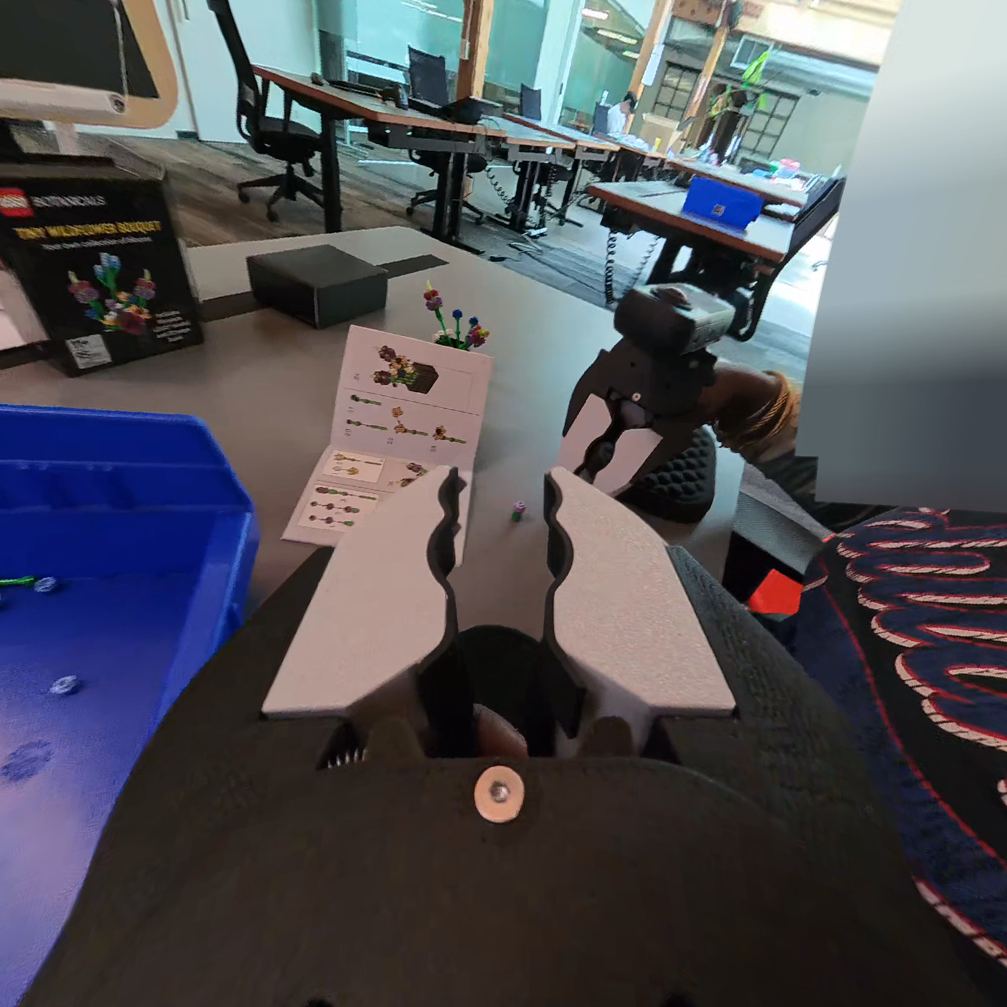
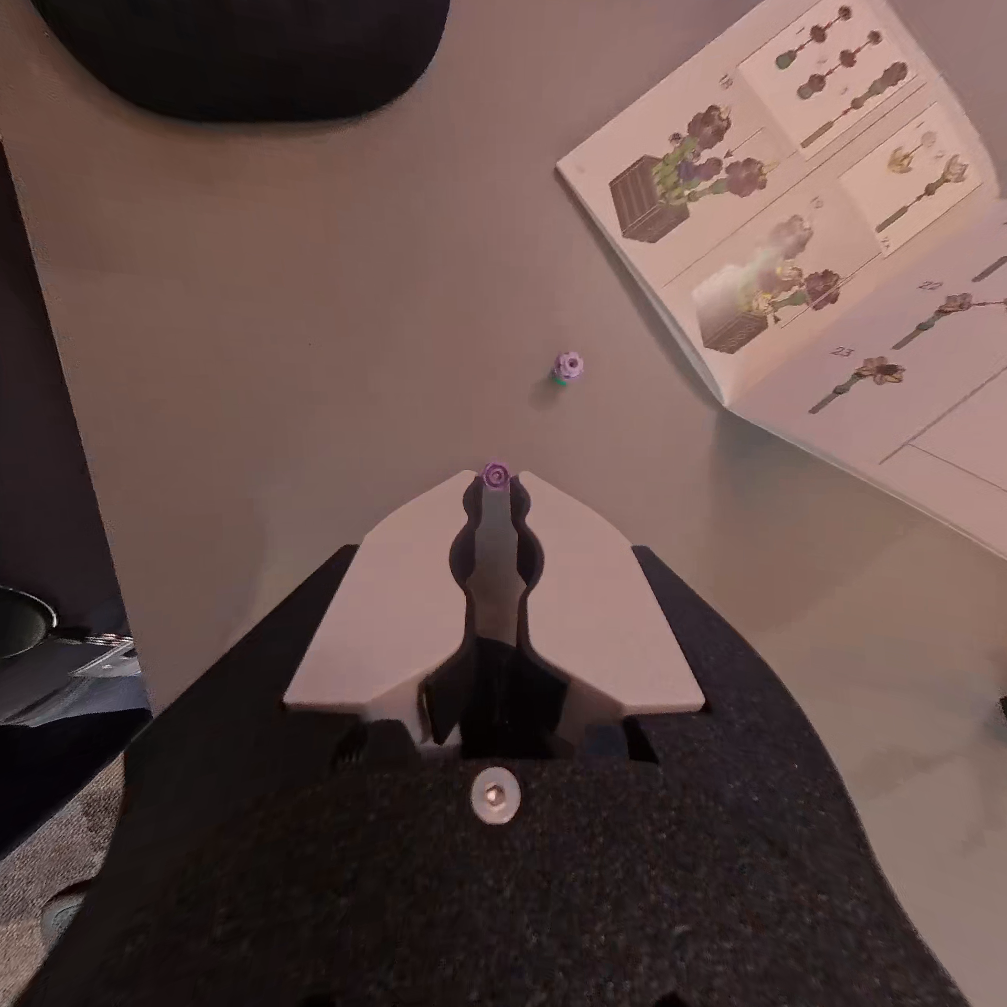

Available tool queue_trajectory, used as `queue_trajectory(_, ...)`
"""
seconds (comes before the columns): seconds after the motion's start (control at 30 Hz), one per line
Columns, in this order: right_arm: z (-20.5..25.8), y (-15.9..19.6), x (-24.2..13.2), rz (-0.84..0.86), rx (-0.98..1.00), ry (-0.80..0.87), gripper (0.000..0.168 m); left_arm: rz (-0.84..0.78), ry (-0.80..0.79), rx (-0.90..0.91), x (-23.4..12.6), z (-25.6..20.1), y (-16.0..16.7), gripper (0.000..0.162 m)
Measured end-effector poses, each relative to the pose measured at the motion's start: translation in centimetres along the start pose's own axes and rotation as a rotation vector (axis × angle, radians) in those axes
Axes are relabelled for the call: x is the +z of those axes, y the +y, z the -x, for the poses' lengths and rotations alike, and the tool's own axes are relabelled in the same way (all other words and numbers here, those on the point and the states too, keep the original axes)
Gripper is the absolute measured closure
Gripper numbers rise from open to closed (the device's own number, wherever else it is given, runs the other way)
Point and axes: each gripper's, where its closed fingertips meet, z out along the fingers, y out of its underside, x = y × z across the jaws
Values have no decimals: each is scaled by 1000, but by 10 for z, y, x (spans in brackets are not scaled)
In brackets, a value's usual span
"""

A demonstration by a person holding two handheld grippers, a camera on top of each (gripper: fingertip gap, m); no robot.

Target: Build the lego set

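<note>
**Right gripper pinches a tiny purple flower piece**

The right gripper (image 2: 496, 478) has its two grey fingers almost together. Right at the tips it pinches a small round purple plastic flower piece (image 2: 496, 476). It hangs over the smooth grey table top (image 2: 327, 283).

A little way ahead of those tips, alone on the table, sits another small light purple flower piece with a green bit under it (image 2: 568, 369). Farther out, to the right, lies the open white paper instruction booklet (image 2: 817, 261) with pictures of flowers on its pages. At the top left is a big dark rounded pad (image 2: 245, 60).

The left gripper (image 1: 497, 490) has its grey fingers apart with a clear gap between them. Nothing is in that gap. Through the gap you can see the light purple piece (image 1: 518, 510) on the table, and the other gripper (image 1: 605, 463) is beyond it on the right.

Next to the left gripper, on its left, is a big blue plastic bin (image 1: 109, 490) with a few small pieces inside. Behind the booklet stands a small bunch of built toy flowers on green stems (image 1: 455, 321). Farther back are a flat black box (image 1: 319, 283) and the dark cardboard set box with a flower picture (image 1: 103, 272).
</note>
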Motion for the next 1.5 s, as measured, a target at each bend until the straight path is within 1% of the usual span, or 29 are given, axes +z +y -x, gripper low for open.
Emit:
queue_trajectory(0.17, 2, 3, 3, 25, -8, -13, 158, 73, -66, 83, -11, 8, 4, 132)
queue_trajectory(0.43, 4, 3, 3, 20, 8, -32, 154, 100, -63, 97, -12, 9, 7, 132)
queue_trajectory(0.63, 3, 3, -3, -12, 29, -37, 154, 127, -24, 119, -2, -3, 14, 132)
queue_trajectory(0.77, 5, 4, -3, -6, 22, -49, 154, 138, 24, 109, 14, -13, 25, 132)
queue_trajectory(0.83, 4, 4, -1, -2, 17, -50, 154, 140, 86, 75, 28, -22, 32, 132)
queue_trajectory(1.07, 5, 4, 0, -9, 7, -67, 158, 314, 196, 3, 89, -31, 76, 126)
queue_trajectory(1.13, 3, -1, -3, -49, 8, -71, 158, 365, 188, -47, 102, -29, 86, 124)
queue_trajectory(1.2, -3, -12, -11, -125, 10, -67, 158, 413, 151, -82, 109, -24, 92, 123)
queue_trajectory(1.27, -12, -26, -20, -198, -7, -55, 159, 410, 123, -80, 112, -20, 90, 124)
queue_trajectory(1.33, -20, -36, -24, -227, -33, -46, 159, 417, 93, -74, 116, -15, 91, 131)
queue_trajectory(1.4, -25, -41, -22, -213, -74, -41, 159, 456, 82, -39, 119, -14, 96, 135)
queue_trajectory(1.5, -26, -44, -17, -186, -110, -71, 158, 517, 75, 81, 127, -14, 102, 132)
